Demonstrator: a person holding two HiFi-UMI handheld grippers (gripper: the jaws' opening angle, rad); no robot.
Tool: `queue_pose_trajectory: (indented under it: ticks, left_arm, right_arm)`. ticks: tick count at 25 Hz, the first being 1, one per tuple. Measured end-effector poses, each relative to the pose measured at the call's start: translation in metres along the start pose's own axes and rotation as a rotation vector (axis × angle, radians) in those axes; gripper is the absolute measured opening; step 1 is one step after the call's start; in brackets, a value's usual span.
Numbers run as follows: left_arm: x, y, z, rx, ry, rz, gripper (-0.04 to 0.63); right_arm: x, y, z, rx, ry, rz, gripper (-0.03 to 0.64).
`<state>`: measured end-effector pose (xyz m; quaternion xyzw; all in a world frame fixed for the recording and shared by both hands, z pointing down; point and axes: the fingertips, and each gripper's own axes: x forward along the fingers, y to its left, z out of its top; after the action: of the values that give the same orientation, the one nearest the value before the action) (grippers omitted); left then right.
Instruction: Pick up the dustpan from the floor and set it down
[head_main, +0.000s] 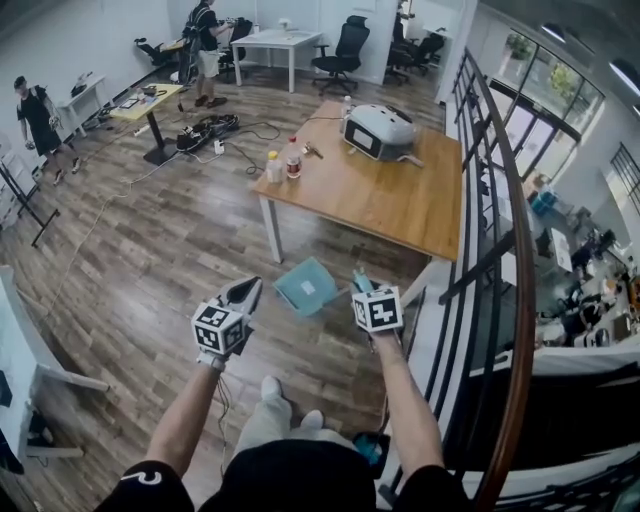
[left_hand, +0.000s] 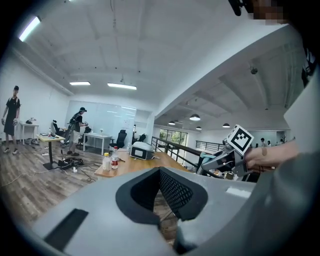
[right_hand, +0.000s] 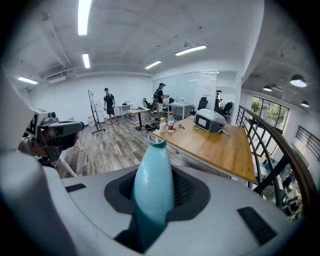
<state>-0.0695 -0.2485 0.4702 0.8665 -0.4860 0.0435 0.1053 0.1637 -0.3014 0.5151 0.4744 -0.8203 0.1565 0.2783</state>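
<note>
The teal dustpan (head_main: 308, 287) hangs off the floor, in front of the wooden table's near corner. My right gripper (head_main: 362, 285) is shut on its handle. In the right gripper view the teal handle (right_hand: 152, 175) stands up between the black pads (right_hand: 187, 192). My left gripper (head_main: 250, 288) is held up beside it to the left, apart from the dustpan, its jaws drawn to a point. In the left gripper view the left gripper (left_hand: 160, 192) has nothing between its pads, and the right gripper (left_hand: 220, 162) shows at the right.
A wooden table (head_main: 400, 205) stands just ahead with a white appliance (head_main: 378, 130) and two bottles (head_main: 283, 160) on it. A dark railing (head_main: 492, 210) runs along the right. Cables (head_main: 205, 130) lie on the floor farther off. Two people (head_main: 205, 45) stand at the back.
</note>
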Motion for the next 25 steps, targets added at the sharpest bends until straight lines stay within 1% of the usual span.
queue_pose_trajectory:
  ticks: [5,10,15,25]
  left_arm:
    - [-0.013,-0.015,0.015,0.014,-0.023,0.004,-0.002]
    - [-0.022,-0.016,0.021,0.022,-0.015,0.032,-0.002]
    - [-0.029,-0.016,0.025,0.019,-0.018,0.046,-0.002]
    - [-0.036,-0.017,0.031,0.033,-0.022,0.049,-0.002]
  right_arm:
    - [-0.037,-0.001,0.016,-0.002,-0.039,0.003,0.089]
    - [-0.062,-0.002,0.027,0.003,-0.070,0.006,0.089]
    - [-0.073,0.000,0.034,-0.002,-0.090,0.001,0.089]
    - [-0.076,0.004,0.043,-0.008,-0.111,0.007,0.089]
